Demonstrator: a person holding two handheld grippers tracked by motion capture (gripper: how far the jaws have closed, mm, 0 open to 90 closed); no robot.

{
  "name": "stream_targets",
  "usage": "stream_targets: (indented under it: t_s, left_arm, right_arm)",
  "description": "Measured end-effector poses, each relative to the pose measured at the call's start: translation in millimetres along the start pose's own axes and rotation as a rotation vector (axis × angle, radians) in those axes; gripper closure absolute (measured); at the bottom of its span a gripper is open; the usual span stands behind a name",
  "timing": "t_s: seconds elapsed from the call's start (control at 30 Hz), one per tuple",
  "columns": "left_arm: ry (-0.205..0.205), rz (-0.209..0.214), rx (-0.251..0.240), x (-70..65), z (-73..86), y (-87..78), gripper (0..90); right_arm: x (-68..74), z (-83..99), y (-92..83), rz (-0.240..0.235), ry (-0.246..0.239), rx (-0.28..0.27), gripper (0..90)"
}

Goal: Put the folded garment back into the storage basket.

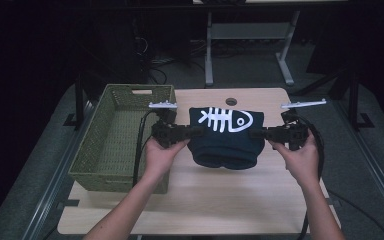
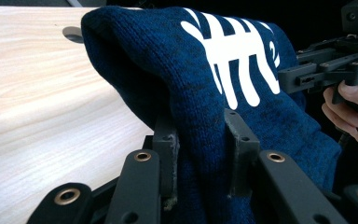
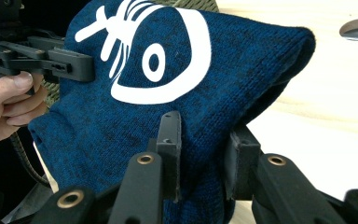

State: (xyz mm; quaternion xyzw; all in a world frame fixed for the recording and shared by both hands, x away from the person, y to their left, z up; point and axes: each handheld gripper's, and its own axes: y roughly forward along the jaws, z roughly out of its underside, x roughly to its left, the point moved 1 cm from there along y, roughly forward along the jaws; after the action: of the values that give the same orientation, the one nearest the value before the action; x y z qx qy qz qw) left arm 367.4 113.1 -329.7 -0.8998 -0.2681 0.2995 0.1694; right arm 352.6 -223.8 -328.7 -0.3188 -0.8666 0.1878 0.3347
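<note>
High view: light wood table runs across the frame, with a round cable hole near its far edge. Green woven basket sits on the table's left side, long side running front to back, hanging over the table's left edge. Dark blue knit garment with a white fish-skeleton print hangs folded between the two grippers, over the table's middle, just right of the basket; lower fold sags, whether it clears the tabletop can't be told. Left gripper grips the garment's left edge, held in the left hand beside the basket's right wall. Right gripper grips the right edge, held in the right hand.

Left gripper view: both jaws clamped on a thick fold of the blue knit, wood surface off to the left.

Right gripper view: jaws pinched on the knit likewise, fish eye print above them.
</note>
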Motion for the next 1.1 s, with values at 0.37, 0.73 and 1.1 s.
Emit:
stream_targets:
  t_s: [0.37,0.73,1.1]
  left_arm:
    - [-0.008,-0.018,-0.012,12.3,-2.6,-21.4,70.3]
    - [-0.027,-0.038,-0.023,25.7,-1.3,-43.4,70.3]
    - [-0.037,-0.055,-0.026,36.1,-1.1,-59.7,70.3]
  right_arm:
    - [12.7,-14.7,17.3,-0.023,-0.018,0.018,71.1]
    - [26.6,-28.1,36.3,-0.050,-0.039,0.029,71.1]
    - [37.0,-35.7,53.5,-0.062,-0.039,0.043,71.1]
